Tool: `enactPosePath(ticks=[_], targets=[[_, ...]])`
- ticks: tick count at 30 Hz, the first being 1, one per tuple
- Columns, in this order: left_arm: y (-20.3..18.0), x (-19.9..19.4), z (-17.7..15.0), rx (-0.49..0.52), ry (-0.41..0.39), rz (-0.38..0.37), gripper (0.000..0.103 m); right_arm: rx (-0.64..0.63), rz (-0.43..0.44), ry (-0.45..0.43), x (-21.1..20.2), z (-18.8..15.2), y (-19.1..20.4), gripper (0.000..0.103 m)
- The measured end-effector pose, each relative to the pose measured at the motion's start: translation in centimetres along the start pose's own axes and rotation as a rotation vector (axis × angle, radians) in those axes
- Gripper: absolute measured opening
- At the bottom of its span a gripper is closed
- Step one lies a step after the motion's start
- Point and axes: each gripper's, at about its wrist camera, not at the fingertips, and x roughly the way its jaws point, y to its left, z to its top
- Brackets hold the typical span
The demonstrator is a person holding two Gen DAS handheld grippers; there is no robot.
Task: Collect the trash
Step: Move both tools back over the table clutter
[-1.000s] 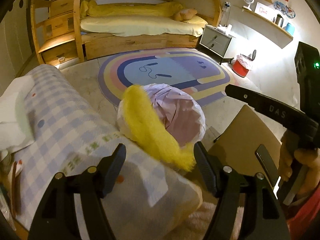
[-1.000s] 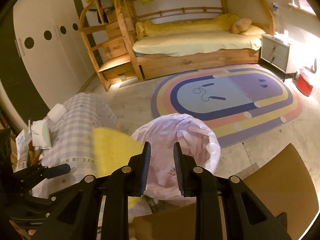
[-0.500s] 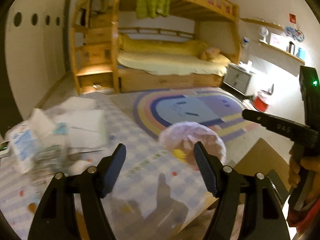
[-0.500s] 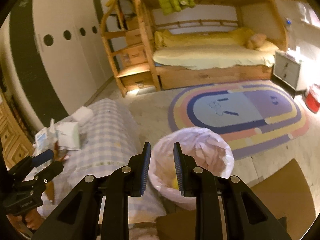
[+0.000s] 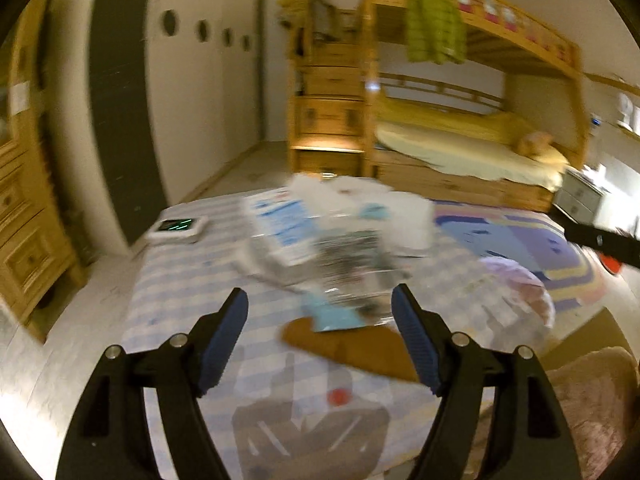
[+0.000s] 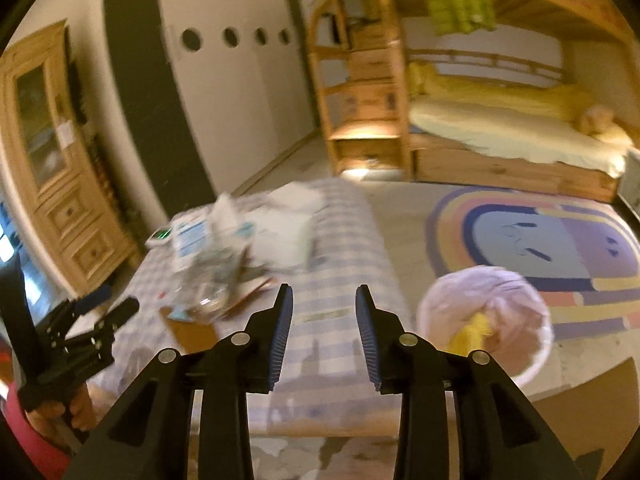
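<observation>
My left gripper (image 5: 320,304) hangs over the checked tablecloth (image 5: 192,280), its jaws opening wide with nothing between them. Just beyond its fingertips lies a blurred pile of trash: a clear crinkled wrapper (image 5: 352,272), a blue-and-white packet (image 5: 280,224), white tissues (image 5: 400,216) and a flat brown piece (image 5: 348,344). My right gripper (image 6: 324,300) is over the table's near edge, jaws opening, holding nothing. To its right on the floor is the bin with a pink liner (image 6: 516,296), a yellow item (image 6: 472,328) inside. The pile (image 6: 224,256) and the left gripper (image 6: 92,320) show at left.
A white device with a green display (image 5: 176,228) lies at the table's far left corner. A wooden cabinet (image 6: 60,184) stands left, a bunk bed (image 6: 500,136) and a striped rug (image 6: 540,240) beyond. A brown surface (image 6: 580,400) sits by the bin.
Both views have swung left from the bin to the pile on the table. The yellow item seen over the bin now lies inside it. The right jaws stand wider apart.
</observation>
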Motion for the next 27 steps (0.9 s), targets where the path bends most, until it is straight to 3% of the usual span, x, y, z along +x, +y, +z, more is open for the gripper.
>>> enactPosePath(ticks=[10, 17, 21, 27], targets=[[4.4, -0.1, -1.0, -0.068, 0.037, 0.102, 0.075, -0.105, 0.113, 0.072, 5.6, 0.1, 6.0, 0.04], [4.7, 2.7, 0.8, -0.063, 0.056, 0.137, 0.075, -0.153, 0.145, 0.119, 9.6, 1.0, 7.8, 0.04], [5.6, 4.5, 2.1, -0.116, 0.068, 0.122, 0.075, -0.148, 0.171, 0.157, 12.0, 1.3, 8.3, 0.055], [6.0, 6.0, 3.6, -0.111, 0.065, 0.157, 0.075, -0.134, 0.183, 0.244, 15.5, 1.6, 8.5, 0.059]])
